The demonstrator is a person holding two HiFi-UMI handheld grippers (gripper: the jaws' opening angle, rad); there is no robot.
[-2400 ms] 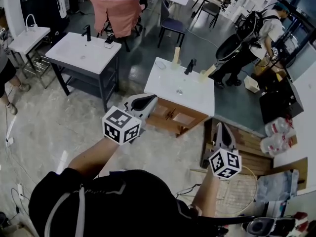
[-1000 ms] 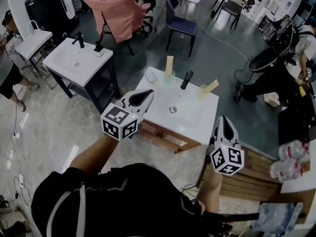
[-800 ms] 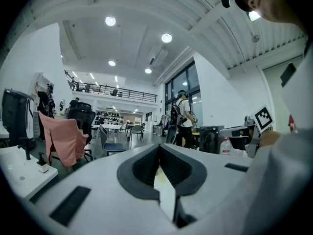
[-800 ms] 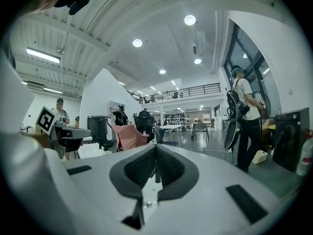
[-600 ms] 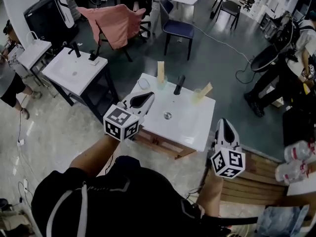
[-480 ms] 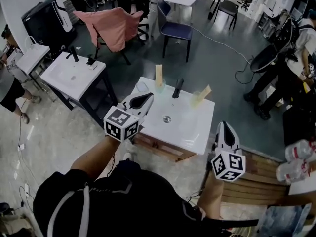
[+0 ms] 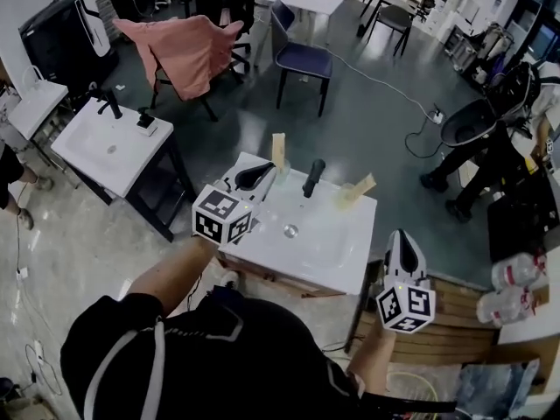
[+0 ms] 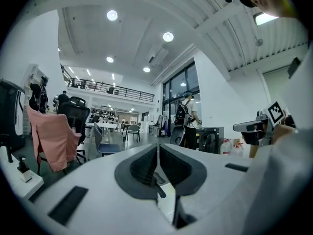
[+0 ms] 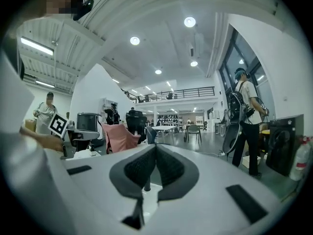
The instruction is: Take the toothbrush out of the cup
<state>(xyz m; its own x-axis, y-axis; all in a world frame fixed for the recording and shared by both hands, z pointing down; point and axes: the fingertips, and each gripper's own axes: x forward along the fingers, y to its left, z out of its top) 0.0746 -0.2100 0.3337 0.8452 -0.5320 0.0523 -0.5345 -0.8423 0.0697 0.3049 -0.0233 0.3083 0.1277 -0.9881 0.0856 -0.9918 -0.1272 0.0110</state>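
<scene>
A white sink cabinet (image 7: 328, 252) stands ahead of me with a black faucet (image 7: 311, 178) at its back edge. Left of the faucet is a clear cup (image 7: 281, 171) holding an upright pale toothbrush (image 7: 278, 149). Right of the faucet, a second cup (image 7: 347, 196) holds a tilted pale one (image 7: 363, 185). My left gripper (image 7: 265, 168) hovers shut and empty over the sink's left rear corner, just short of the left cup. The right gripper (image 7: 399, 234) is shut and empty, off the sink's right front corner. Both gripper views show the jaws pressed together, left gripper (image 8: 157, 146) and right gripper (image 9: 155, 147).
A second white sink stand (image 7: 105, 143) is at the left, with a chair draped in pink cloth (image 7: 194, 46) behind it. A blue chair (image 7: 300, 58) stands beyond. A person (image 7: 494, 138) bends at the right. A wooden pallet (image 7: 451, 318) and water bottles (image 7: 509, 274) lie right of me.
Both grippers have moved forward toward the sink, which now sits closer under them. The left one has reached over the sink's left rear corner. Both stayed shut.
</scene>
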